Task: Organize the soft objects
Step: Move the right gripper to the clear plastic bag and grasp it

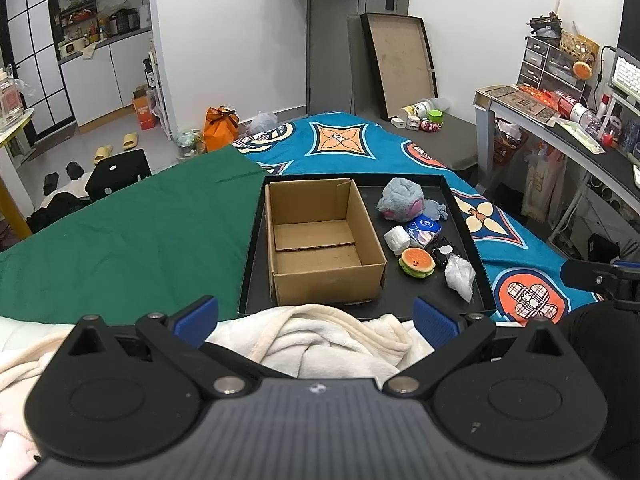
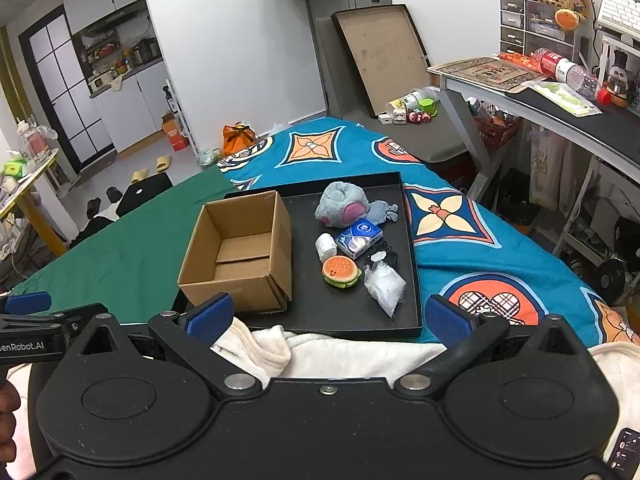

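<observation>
Left tool point(image 1: 316, 318): wide, empty.
Right tool point(image 2: 328, 320): wide, empty.
Soft objs: plush point(image 2: 341, 205), burger squishy point(image 2: 340, 272) on tray point(image 2: 408, 322), beside empty box point(image 2: 240, 256).
Risk: card pack point(image 2: 359, 237) touches plush; may snag w/ grab.

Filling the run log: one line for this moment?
left gripper open | right gripper open | cardboard box empty | burger toy on black tray

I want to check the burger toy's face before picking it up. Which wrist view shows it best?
The right wrist view: the burger toy lies nearer the middle, its smiling face turned toward the camera, clear of the cardboard box. The left wrist view shows it too, unblocked but farther to one side.
</observation>
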A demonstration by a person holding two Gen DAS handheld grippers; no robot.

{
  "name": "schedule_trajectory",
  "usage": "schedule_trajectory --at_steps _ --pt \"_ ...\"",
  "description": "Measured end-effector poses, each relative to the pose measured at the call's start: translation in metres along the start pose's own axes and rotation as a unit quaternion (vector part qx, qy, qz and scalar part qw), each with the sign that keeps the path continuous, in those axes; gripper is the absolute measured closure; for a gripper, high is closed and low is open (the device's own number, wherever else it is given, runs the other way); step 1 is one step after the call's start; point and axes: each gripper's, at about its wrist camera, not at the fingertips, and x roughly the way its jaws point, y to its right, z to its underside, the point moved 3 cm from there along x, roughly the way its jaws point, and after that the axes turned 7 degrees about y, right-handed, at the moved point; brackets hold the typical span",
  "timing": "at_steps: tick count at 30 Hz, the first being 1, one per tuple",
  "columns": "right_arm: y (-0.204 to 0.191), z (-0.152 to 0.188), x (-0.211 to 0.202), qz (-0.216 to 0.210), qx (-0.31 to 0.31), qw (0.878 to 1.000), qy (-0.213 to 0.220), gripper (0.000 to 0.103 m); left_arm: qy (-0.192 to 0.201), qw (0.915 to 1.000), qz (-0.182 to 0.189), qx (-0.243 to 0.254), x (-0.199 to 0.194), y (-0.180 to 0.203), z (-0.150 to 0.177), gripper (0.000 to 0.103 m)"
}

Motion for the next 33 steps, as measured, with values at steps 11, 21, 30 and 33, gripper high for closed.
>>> schedule_trajectory --at_steps 11,21,30,33 --pt "0.014 0.003 0.023 0.0 0.017 1.0 -0.01 0.0 0.005 0.9999 -0.004 -0.012 0.015 -0.009 -0.001 0.0" --pt "0.024 0.006 0.046 -0.002 0.033 0.999 -0.016 0.0 0.001 0.9996 -0.012 -0.026 0.043 -0.016 -0.004 0.0" --pt "0.037 0.013 0.074 -0.006 0.053 0.998 -0.025 0.0 -0.015 0.9988 -0.025 -0.039 0.07 -0.023 -0.003 0.001" --pt "0.042 0.013 0.081 -0.002 0.06 0.998 -0.023 0.0 -0.019 0.9986 -0.027 -0.042 0.079 -0.023 -0.004 0.001"
